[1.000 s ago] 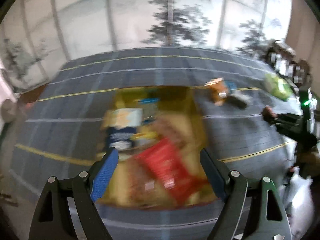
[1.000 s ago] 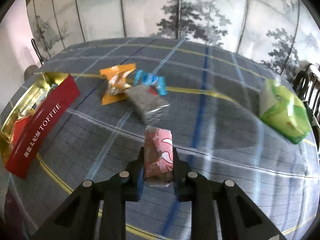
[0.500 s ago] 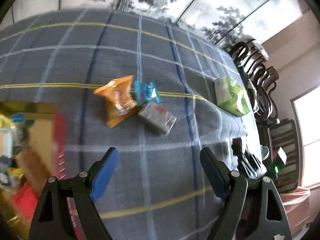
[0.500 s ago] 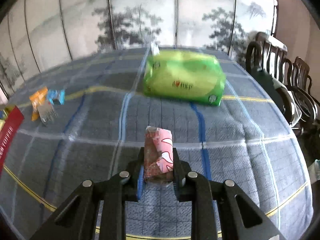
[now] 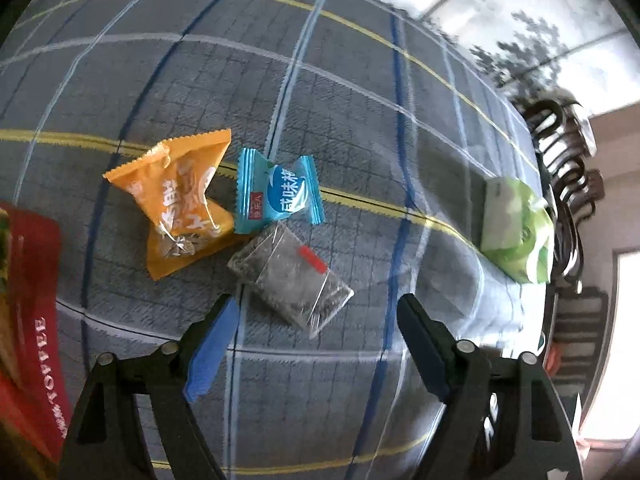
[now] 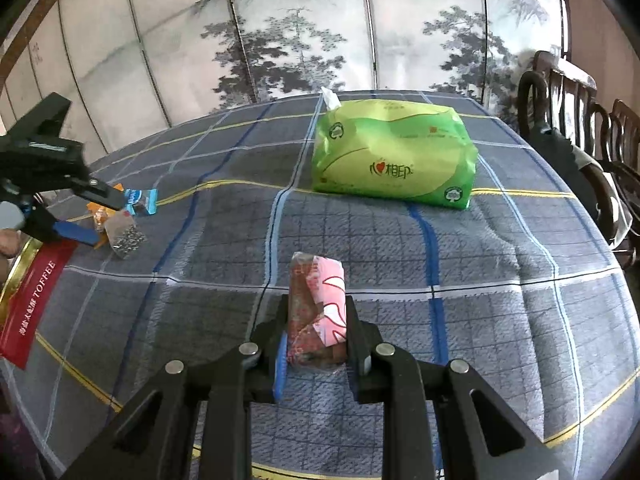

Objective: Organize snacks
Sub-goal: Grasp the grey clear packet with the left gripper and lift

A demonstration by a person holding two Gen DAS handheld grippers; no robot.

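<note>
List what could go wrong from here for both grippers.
1. The left gripper is open over the clear packet, which touches the orange packet and blue candy; closing may drag or pinch a neighbour too.
2. The clear packet looks thin and slick, so the jaws might slide off it.
3. The right gripper holds the pink snack by its lower part only; a quick swing could loosen it.

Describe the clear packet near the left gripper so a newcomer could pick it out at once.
On the blue plaid tablecloth, find the red toffee box at the left edge, then the cluster of three small snacks beside it. The clear packet lies nearest the open left gripper, touching the orange packet and the blue candy wrapper. It alone is see-through, with dark contents and a small red strip.
</note>
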